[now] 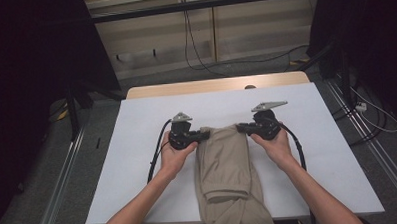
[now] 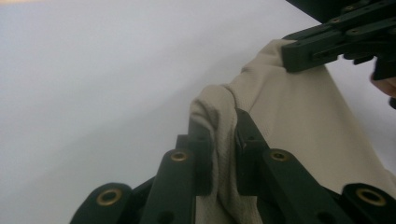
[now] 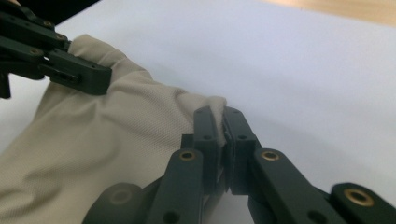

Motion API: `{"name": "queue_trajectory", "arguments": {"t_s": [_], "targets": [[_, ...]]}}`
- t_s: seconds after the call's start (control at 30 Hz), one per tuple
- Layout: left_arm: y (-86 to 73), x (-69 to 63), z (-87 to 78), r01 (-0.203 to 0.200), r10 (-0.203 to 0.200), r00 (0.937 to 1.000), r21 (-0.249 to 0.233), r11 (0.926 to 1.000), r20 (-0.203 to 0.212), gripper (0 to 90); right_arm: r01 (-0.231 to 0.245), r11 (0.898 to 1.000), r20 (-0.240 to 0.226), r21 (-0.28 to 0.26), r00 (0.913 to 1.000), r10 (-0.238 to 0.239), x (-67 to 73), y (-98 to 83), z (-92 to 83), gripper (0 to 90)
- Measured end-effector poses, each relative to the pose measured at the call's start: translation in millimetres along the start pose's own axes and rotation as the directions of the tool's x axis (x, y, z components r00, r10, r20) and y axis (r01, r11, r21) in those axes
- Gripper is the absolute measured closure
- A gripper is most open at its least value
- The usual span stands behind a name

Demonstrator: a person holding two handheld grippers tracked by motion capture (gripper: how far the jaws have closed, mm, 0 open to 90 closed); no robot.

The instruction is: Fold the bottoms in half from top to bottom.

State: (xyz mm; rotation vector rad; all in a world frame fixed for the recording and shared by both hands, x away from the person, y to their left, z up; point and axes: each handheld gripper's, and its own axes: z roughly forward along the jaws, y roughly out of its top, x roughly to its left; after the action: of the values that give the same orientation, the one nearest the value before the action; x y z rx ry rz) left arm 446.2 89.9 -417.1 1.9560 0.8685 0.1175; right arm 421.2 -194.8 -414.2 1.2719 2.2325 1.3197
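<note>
I am gripping the beige cloth [image 1: 223, 161], folded and wrinkled, lying mid-table [image 1: 138, 159]: my left gripper [image 1: 205, 136] is pinching its far left corner, my right gripper [image 1: 239, 126] its far right corner.

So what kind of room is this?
Probably a lab or workshop recording bench: a white-topped table on a grey floor with metal rails, loose cables along the wall, and dark framing around.

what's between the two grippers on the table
The far edge of the beige cloth spans the gap: the left gripper pinches one corner, the right gripper the other. The high view shows nothing else between them.
</note>
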Motion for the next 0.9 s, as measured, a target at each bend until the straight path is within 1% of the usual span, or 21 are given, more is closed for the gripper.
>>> {"name": "queue_trajectory", "arguments": {"t_s": [0.07,0.2,0.27,0.37,0.43,0.5,0.67,0.7,0.8,0.83,0.9], "targets": [[4.9,8.1,-0.3,0.022,-0.023,0.9997,-0.023,0.9995,-0.007,80.5,-0.002,1.0,0.007,-0.016,1.0,0.002,-1.2,9.1,3.0,85.5],[16.6,20.2,-0.7,0.049,-0.051,0.9982,-0.055,0.9973,-0.032,80.4,-0.007,0.999,0.019,-0.044,0.9998,0.008,-5.6,26.7,8.8,85.5],[23.6,23.5,0.6,0.041,-0.044,0.9979,-0.061,0.9973,-0.048,80.4,-0.005,0.999,0.03,-0.052,0.9995,0.007,-7.0,35.0,11.9,85.5],[35.8,28.3,2.2,0.04,-0.046,0.9968,-0.08,0.996,-0.066,80.4,-0.003,0.998,0.04,-0.066,0.9992,0.006,-10.3,48.5,14.7,85.5],[44.9,32.0,3.9,0.034,-0.042,0.9953,-0.097,0.9947,-0.087,80.5,-0.009,0.997,0.051,-0.08,0.9986,0.013,-13.6,57.3,15.6,85.5],[53.9,36.8,6.3,0.041,-0.051,0.9945,-0.108,0.9933,-0.091,80.4,-0.013,0.996,0.057,-0.092,0.9982,0.018,-17.4,66.3,15.4,85.5],[77.1,45.3,10.6,0.039,-0.053,0.9932,-0.131,0.9907,-0.104,80.5,-0.016,0.994,0.08,-0.11,0.9965,0.025,-27.4,88.9,16.3,85.5],[82.5,47.7,11.7,0.043,-0.058,0.9929,-0.144,0.9886,-0.104,80.5,-0.016,0.993,0.083,-0.116,0.9962,0.026,-29.3,92.4,16.6,85.4],[93.8,55.2,16.5,0.05,-0.068,0.9919,-0.164,0.9852,-0.108,80.6,-0.027,0.99,0.096,-0.139,0.9946,0.04,-37.2,106.3,20.0,85.4],[99.1,58.9,19.3,0.055,-0.074,0.9909,-0.161,0.9854,-0.112,80.6,-0.034,0.989,0.096,-0.145,0.9942,0.049,-39.1,109.1,21.3,85.4],[107.1,63.3,21.1,0.051,-0.07,0.9901,-0.157,0.9864,-0.121,80.7,-0.046,0.987,0.099,-0.152,0.9932,0.061,-44.1,115.5,25.8,85.4]]}}
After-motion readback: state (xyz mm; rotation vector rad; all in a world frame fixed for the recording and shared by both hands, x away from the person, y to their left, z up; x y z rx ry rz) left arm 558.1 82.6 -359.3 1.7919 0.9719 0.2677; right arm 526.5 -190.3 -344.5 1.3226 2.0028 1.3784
